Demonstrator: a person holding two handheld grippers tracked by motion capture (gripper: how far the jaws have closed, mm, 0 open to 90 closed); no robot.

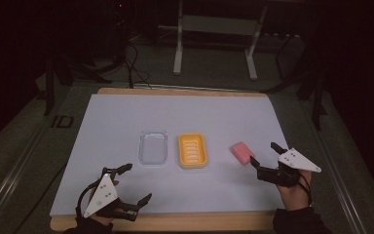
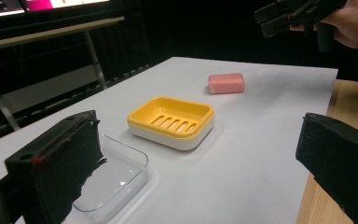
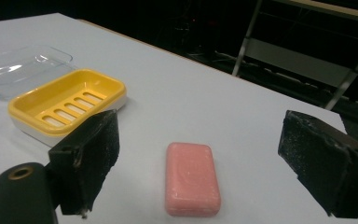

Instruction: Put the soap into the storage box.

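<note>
Just ahead of the right gripper point(image 3: 198, 163), whose jaws are spread apart, the pink soap point(image 3: 192, 185) is seen flat, its long axis running along the gripper's line.

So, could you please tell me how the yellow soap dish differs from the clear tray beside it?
The yellow soap dish is opaque, while the clear tray is see-through. The yellow soap dish has a slotted floor and a white base; the clear tray looks smooth and is a single clear piece. The yellow soap dish lies nearer the pink soap. Both are rounded rectangles, empty, open side up on the white sheet.
</note>
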